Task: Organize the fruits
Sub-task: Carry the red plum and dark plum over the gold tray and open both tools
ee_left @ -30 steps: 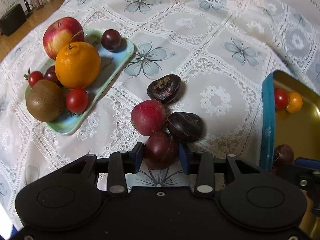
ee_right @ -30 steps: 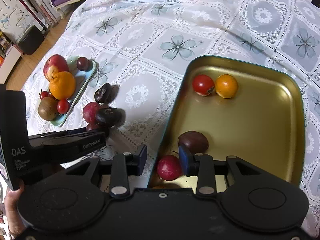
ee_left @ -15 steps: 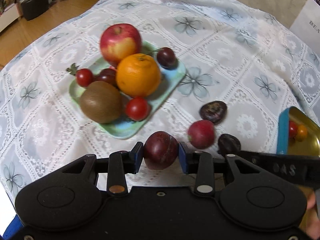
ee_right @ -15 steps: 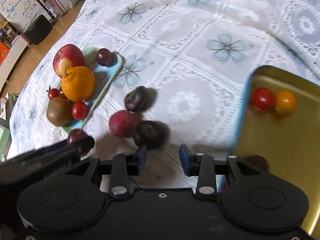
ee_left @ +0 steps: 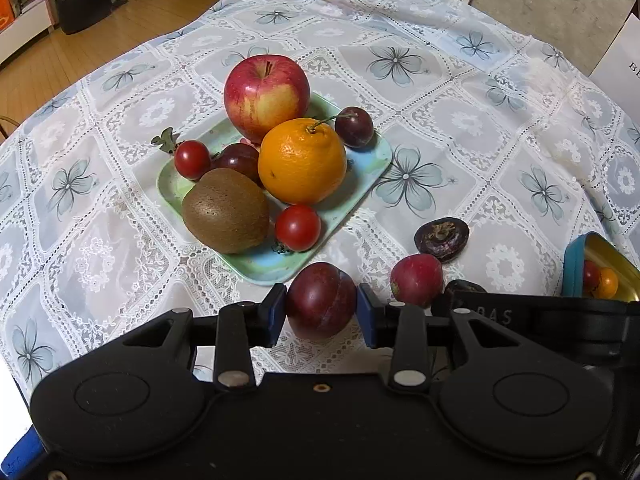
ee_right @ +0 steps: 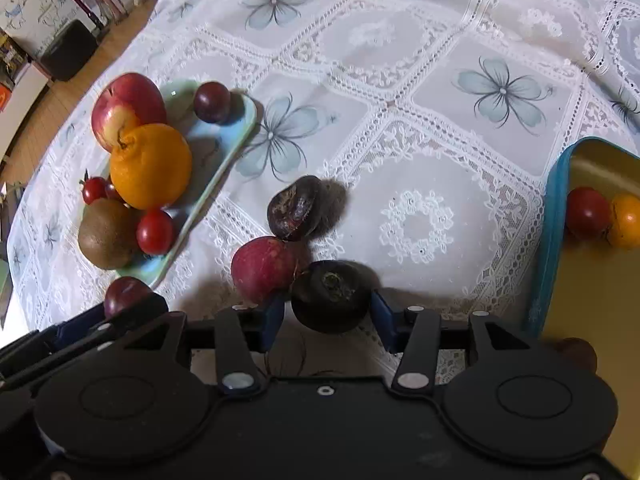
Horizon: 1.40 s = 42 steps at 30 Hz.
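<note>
The left tongs [ee_left: 321,307] are clenched on a round dark-red plum [ee_left: 320,300], both blue pads pressed to its sides, carried just off the near edge of the pale green rectangular tray [ee_left: 372,160]. The right tongs [ee_right: 328,314] are spreading their jaws at this moment around a blackish, flattened round fruit [ee_right: 330,296] that lies on the tabletop; a gap shows on the right between pad and fruit, so they are not gripping it.

Touching that dark fruit on its left is a small pinkish-red round fruit [ee_right: 262,268], and just beyond the pair lies a second blackish wrinkled fruit [ee_right: 295,208], all on the white lace tablecloth with pale blue flowers [ee_right: 400,80].

The green tray is crowded: a large red-and-yellow apple [ee_left: 266,96] at the back, a big orange [ee_left: 302,160] in front of it, a brown fuzzy kiwi [ee_left: 226,210] on the near left, a red cherry tomato [ee_left: 298,227] beside the kiwi, another [ee_left: 192,159] at the left rim, a dark plum [ee_left: 240,160] tucked behind the kiwi, and a small dark plum [ee_left: 354,126] at the back right corner.

Off to the right stands a gold metal tin with a blue outer wall [ee_right: 546,240], holding a red tomato [ee_right: 588,212] and a small orange one [ee_right: 626,220] side by side.
</note>
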Motion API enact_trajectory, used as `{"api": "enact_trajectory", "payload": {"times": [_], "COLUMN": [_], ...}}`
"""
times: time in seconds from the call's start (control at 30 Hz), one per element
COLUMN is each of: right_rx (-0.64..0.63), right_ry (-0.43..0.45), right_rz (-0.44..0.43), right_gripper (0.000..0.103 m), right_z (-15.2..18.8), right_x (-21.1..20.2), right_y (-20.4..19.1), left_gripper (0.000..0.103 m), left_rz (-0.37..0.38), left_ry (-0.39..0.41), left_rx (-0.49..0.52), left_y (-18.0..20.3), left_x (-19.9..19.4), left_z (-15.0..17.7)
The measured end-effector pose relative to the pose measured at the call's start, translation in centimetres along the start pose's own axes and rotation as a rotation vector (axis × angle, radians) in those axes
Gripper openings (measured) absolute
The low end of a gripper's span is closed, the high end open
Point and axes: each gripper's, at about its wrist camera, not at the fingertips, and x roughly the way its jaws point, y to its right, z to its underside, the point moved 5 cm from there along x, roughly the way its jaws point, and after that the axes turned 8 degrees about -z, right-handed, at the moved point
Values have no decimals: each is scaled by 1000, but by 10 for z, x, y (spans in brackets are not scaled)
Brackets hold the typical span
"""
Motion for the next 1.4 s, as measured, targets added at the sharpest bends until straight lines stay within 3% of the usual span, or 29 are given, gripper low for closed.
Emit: {"api": "enact_trajectory", "payload": {"times": [0.07, 0.3, 0.63, 0.9, 1.2, 1.4], "right_rx": [-2, -59, -37, 83, 225, 272], "right_ry": [5, 47, 107, 130, 164, 173], "right_rz": [15, 46, 7, 63, 133, 92], "right_gripper": [44, 44, 44, 44, 45, 45], "right_z": [1, 8, 39, 88, 128, 144], "right_x": [-1, -19, -105, -160, -186, -194], "right_y": [1, -2, 22, 93, 171, 198], "left_gripper": [47, 47, 47, 47, 47, 47], "left_rz": [0, -7, -21, 19, 79, 59], "left_ry": [-1, 14, 61, 77, 37, 8], "left_rx": [-1, -2, 54, 200, 321, 362], "left_y": [0, 0, 21, 90, 171, 202], "left_x": [0, -5, -27, -55, -85, -92], "left_z": [0, -1, 6, 41, 96, 120]}}
